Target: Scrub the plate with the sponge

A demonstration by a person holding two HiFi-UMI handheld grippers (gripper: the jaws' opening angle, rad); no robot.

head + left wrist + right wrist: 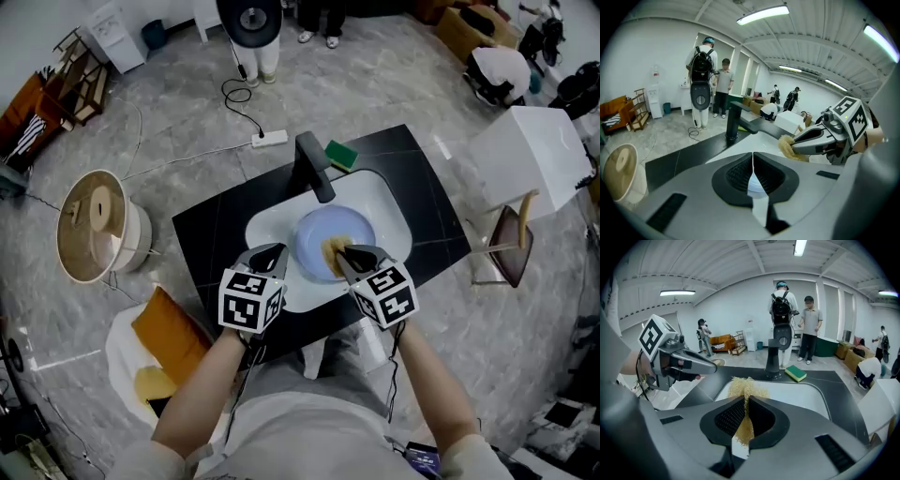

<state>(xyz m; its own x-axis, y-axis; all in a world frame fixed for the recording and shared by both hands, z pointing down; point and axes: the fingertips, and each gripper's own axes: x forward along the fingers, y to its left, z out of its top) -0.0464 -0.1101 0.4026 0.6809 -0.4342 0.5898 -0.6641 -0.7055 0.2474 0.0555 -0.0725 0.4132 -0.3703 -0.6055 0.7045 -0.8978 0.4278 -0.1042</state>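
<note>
Right claw (746, 398) is clamped down on a straw-coloured loofah sponge (745, 386). The fibres bunch up between the jaws and fan out past the tips, so the scrubby end is what meets the dish. It hangs right over the middle of the pale blue plate (323, 225); I can't tell if it's actually touching yet.

Left claw (753, 155) has its jaws together, and that pale blue sliver pinched between them looks like the plate's left rim. Makes sense to me: one side pins the dish so it doesn't skate around while the other scrubs. Both claws point down into the basin from the near side.

The plate sits in the white sink (386, 202), which is sunk into a black bench (214, 234), so any mess should stay in the basin. The black faucet (314, 167) stands at the far edge with its spout reaching over the bowl. A green sponge (341, 154) lies beside the faucet, well apart from both claws and not in use.

My guess is the scrubbing is just about to start.
</note>
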